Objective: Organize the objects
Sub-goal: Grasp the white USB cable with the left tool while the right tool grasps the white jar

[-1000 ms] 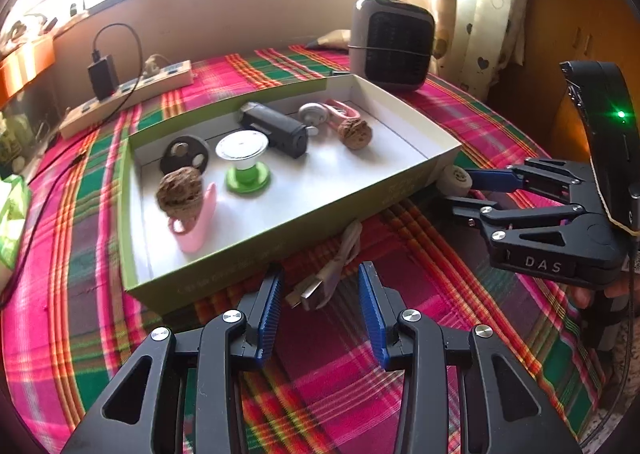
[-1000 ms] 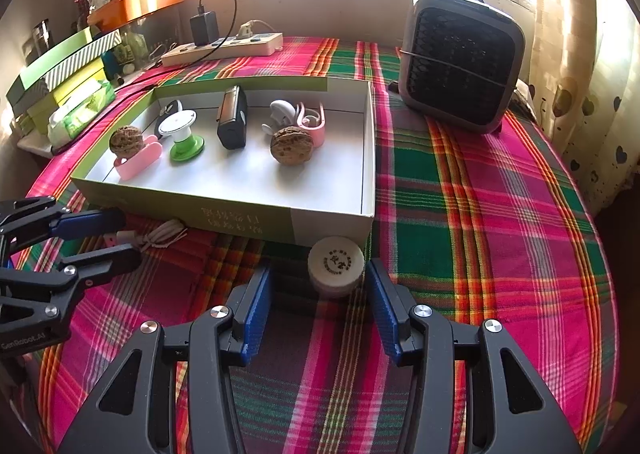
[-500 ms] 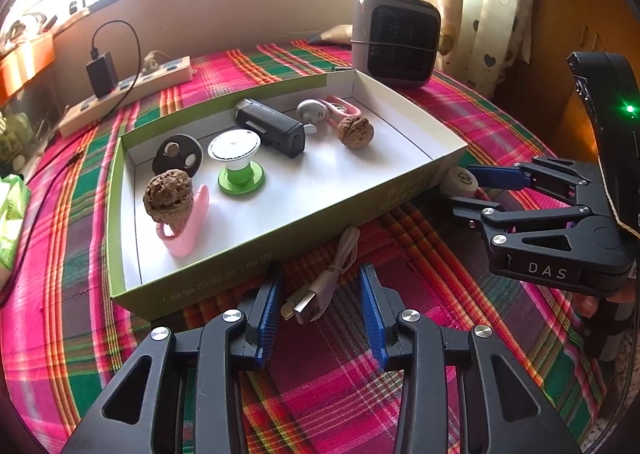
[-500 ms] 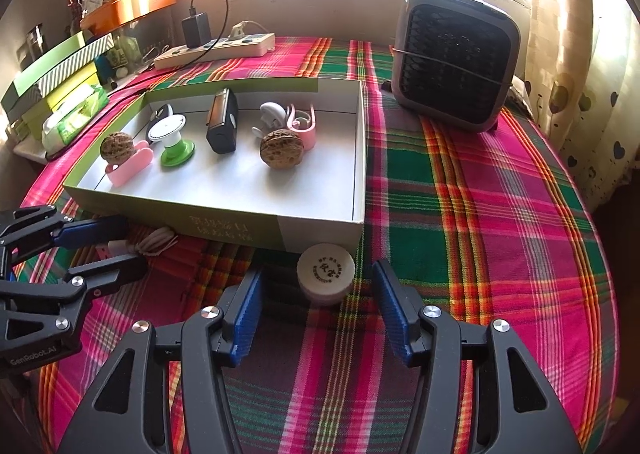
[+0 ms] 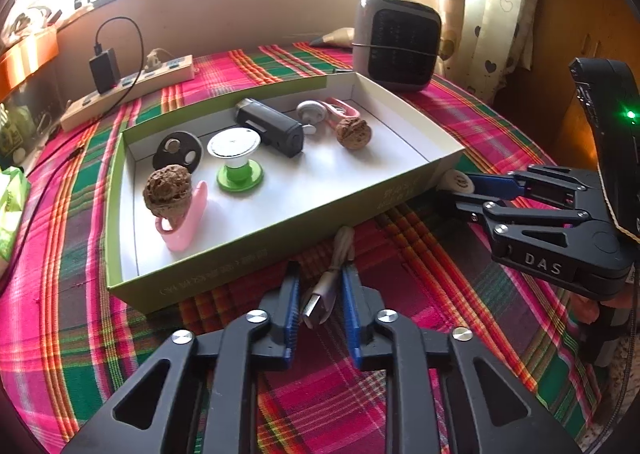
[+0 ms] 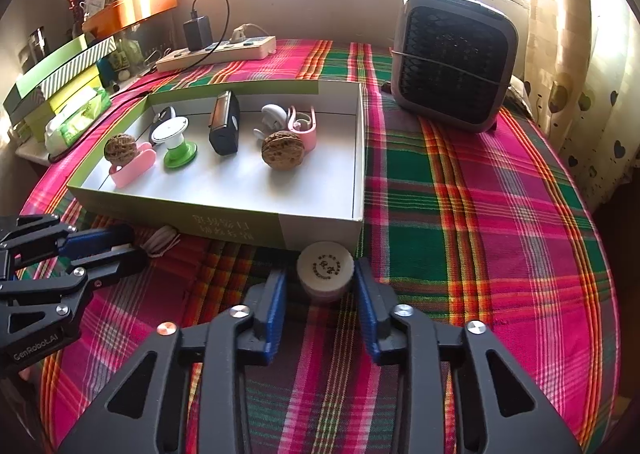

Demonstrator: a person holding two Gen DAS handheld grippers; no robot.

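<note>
A shallow green-sided box (image 5: pixel 256 250) (image 6: pixel 224 228) on the plaid cloth holds two walnuts (image 5: pixel 167 192) (image 6: pixel 282 150), pink clips, a green-based spool (image 5: pixel 239 164), a black device (image 5: pixel 268 132) and a black disc. My left gripper (image 5: pixel 320 282) is partly closed around a coiled white USB cable (image 5: pixel 326 290), its plug between the pads; it also shows in the right wrist view (image 6: pixel 162 240). My right gripper (image 6: pixel 320 286) straddles a small round white jar (image 6: pixel 325 270) just in front of the box corner, pads close to its sides.
A grey fan heater (image 6: pixel 454 62) stands behind the box on the right. A power strip (image 6: pixel 216 52) with a charger lies at the back. Stacked green boxes (image 6: pixel 52 82) and an orange tray sit at the far left. The table edge curves at right.
Both grippers have narrowed around their objects: the left around the USB cable, the right around the white jar. Both moved slightly forward toward the box.
</note>
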